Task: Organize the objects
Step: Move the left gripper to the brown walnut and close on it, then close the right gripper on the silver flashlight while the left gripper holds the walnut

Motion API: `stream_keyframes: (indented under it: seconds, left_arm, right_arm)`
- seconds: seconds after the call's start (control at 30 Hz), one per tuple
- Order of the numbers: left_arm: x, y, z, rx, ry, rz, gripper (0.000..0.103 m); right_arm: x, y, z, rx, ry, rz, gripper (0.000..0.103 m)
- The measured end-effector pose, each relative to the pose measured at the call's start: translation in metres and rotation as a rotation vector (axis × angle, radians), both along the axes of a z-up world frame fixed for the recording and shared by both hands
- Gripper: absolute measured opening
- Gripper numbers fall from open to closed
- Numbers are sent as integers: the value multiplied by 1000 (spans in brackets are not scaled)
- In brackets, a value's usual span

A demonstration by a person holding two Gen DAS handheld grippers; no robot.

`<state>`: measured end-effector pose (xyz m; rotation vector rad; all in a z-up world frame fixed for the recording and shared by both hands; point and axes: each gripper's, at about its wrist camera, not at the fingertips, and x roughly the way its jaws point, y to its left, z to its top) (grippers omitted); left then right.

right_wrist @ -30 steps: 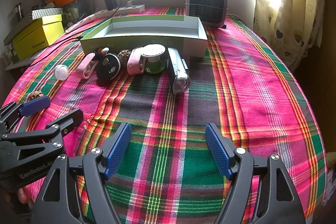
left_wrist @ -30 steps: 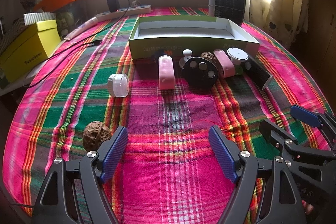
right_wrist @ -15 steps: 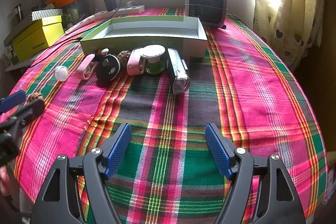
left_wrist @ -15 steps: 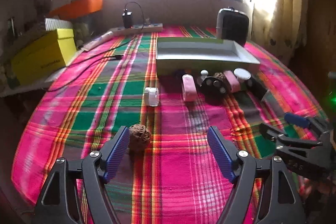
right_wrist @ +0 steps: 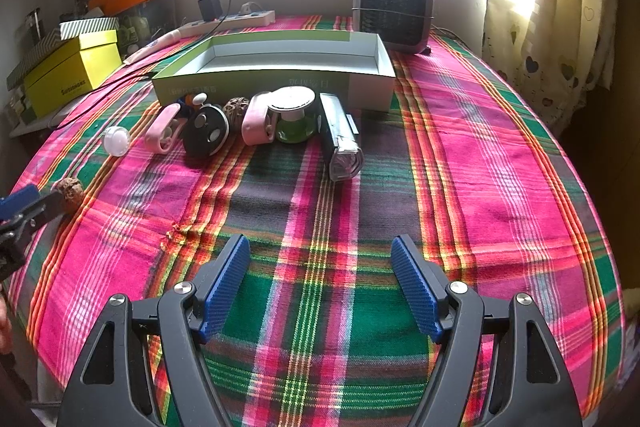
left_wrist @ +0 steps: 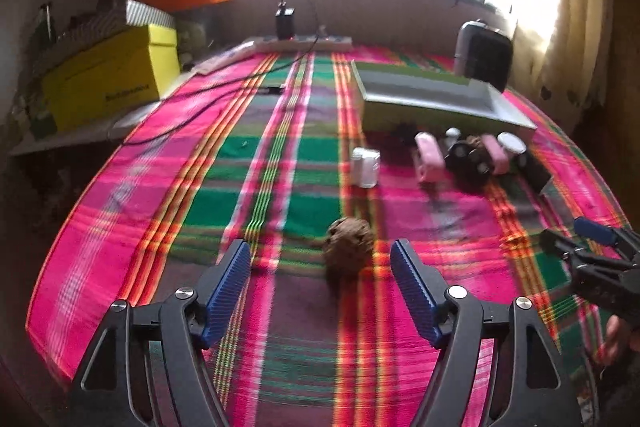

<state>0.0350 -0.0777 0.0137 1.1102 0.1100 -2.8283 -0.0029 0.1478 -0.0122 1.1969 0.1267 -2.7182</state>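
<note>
A brown walnut (left_wrist: 348,253) lies on the plaid cloth just ahead of my left gripper (left_wrist: 320,249), nearer its right finger. The jaws are closing, and the pads stand clear of the nut. In the right wrist view the same walnut (right_wrist: 71,189) sits at the far left, by the left gripper (right_wrist: 30,203). My right gripper (right_wrist: 320,245) hangs open over bare cloth with nothing between its fingers. The open green-sided box (right_wrist: 280,85) stands at the back, with a row of small items in front of it.
The row holds two pink cases (right_wrist: 256,119), a black disc (right_wrist: 206,137), a second walnut (right_wrist: 235,107), a green jar with a white lid (right_wrist: 294,115) and a black torch (right_wrist: 340,135). A white capsule (right_wrist: 117,141) lies apart. A heater (right_wrist: 394,9), a power strip and a yellow box (right_wrist: 70,73) line the back and left.
My left gripper swung left, so the walnut went from outside its left finger to between the fingers. Its jaws narrowed slightly. The right gripper kept still.
</note>
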Motion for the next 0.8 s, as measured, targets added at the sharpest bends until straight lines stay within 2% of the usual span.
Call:
stream_keyframes:
  seconds: [0.23, 0.37, 0.53, 0.7, 0.8]
  left_arm:
    - [-13, 0, -11, 10, -45, -13, 70]
    - [-17, 3, -13, 8, -55, -28, 64]
    - [-22, 6, -12, 2, -58, -44, 49]
    - [-26, 9, -11, -6, -57, -64, 29]
    - [-30, 8, -10, -1, -59, -68, 28]
  right_arm:
    - [-3, -1, 1, 0, -2, 4, 74]
    - [-5, 0, 1, 0, -8, 15, 74]
    - [-8, 2, 1, -1, -21, 37, 74]
    - [-10, 8, 0, -14, -22, 28, 73]
    - [-13, 15, 1, -34, -27, 11, 68]
